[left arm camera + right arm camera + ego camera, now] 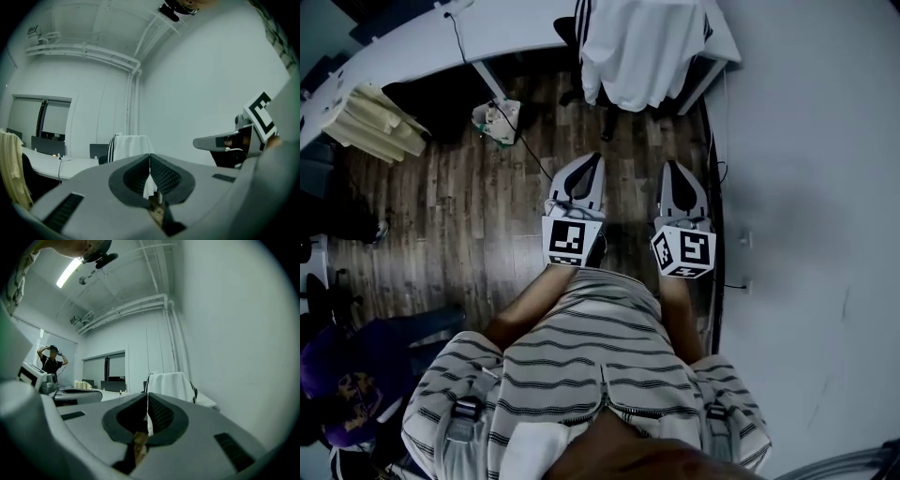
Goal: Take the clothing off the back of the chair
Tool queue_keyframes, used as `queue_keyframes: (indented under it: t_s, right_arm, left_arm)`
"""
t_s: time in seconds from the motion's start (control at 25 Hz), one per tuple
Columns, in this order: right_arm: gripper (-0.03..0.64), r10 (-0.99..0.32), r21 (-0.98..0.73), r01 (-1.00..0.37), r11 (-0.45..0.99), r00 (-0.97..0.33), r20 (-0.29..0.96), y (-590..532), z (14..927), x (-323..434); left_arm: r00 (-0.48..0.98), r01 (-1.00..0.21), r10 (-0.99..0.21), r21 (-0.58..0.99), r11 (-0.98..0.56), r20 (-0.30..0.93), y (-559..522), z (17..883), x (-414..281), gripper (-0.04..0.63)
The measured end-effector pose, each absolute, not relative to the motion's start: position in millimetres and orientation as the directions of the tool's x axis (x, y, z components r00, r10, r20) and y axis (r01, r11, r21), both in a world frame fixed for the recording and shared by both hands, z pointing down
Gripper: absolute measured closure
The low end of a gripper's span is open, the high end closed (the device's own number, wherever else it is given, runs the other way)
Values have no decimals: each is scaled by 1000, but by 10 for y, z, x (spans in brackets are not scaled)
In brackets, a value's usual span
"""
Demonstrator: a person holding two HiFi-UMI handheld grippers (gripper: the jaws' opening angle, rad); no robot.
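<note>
A white garment with black side stripes (639, 47) hangs over the back of a dark chair (572, 33) at the far end of the wooden floor, by the desk. It also shows ahead as the draped garment (129, 146) in the left gripper view and the same garment (169, 384) in the right gripper view. My left gripper (584, 173) and right gripper (678, 183) are held level side by side, well short of the chair. Both are shut with nothing between the jaws.
A long white desk (441, 42) runs across the back. A yellowish cloth (377, 122) hangs over something at the left. A cable and small device (497, 120) lie on the floor. A white wall (806, 187) runs along the right. A person (50, 361) stands far off.
</note>
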State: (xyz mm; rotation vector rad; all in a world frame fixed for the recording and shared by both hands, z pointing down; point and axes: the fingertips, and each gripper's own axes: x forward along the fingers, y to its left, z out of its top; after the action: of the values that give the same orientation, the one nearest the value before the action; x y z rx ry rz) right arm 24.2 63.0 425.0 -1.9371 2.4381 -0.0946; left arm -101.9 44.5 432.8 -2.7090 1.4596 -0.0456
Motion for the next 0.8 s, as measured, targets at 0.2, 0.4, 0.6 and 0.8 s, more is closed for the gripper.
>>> queue_keyframes:
  t_s: [0.2, 0.4, 0.6, 0.8]
  right_arm:
    - [597, -975, -63, -973, 220, -222, 26, 160, 4156, 280]
    - [597, -972, -51, -972, 231, -233, 27, -297, 4062, 265]
    - [597, -971, -33, -971, 237, -237, 18, -702, 3937, 266]
    - [597, -971, -36, -971, 236, -237, 32, -1046, 3960, 283]
  left_arm:
    - [554, -830, -832, -68, -553, 4, 20, 4254, -992, 571]
    - [546, -836, -837, -58, -545, -9, -425, 4164, -996, 571]
    - [540, -841, -842, -51, -538, -21, -811, 4075, -988, 571]
    - [541, -840, -841, -52, -540, -13, -1151, 4067, -958, 571]
